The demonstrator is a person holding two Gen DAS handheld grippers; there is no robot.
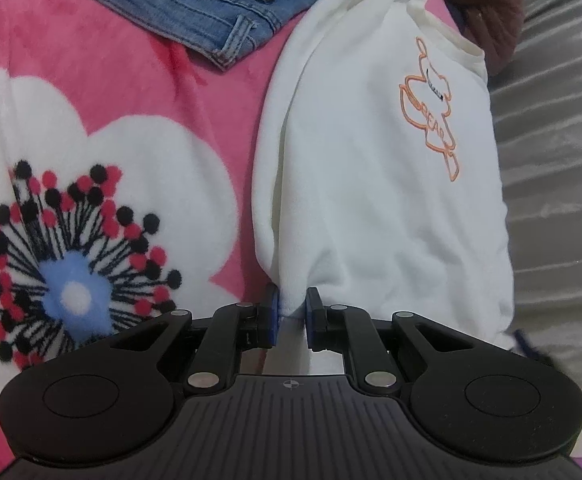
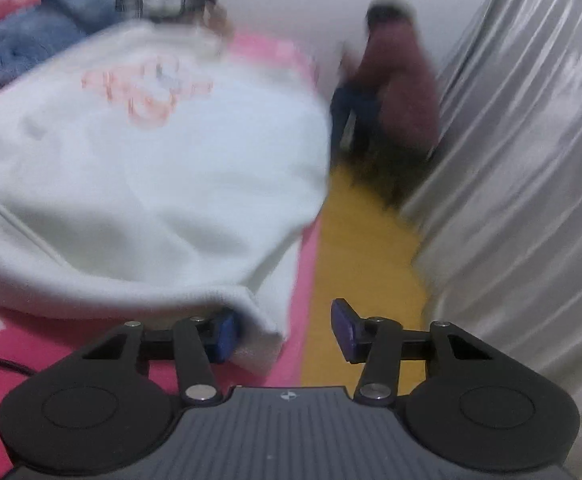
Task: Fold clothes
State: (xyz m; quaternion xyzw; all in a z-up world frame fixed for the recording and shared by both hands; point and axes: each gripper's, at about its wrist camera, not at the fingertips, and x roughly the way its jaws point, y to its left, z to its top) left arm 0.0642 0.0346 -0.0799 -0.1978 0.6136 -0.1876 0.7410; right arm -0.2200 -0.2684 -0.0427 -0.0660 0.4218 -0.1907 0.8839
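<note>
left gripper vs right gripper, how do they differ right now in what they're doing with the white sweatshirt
The left gripper is shut on a pinched fold of the white sweatshirt, while the right gripper is open. Cloth fills the left gripper's narrow gap; the sweatshirt's corner only lies against one of the right gripper's fingers, the other standing clear. Both sit at the sweatshirt's near edge, over the pink flowered blanket.

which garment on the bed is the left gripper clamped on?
The white sweatshirt with the orange outline print; left gripper pinches its edge. The jeans lie untouched.
</note>
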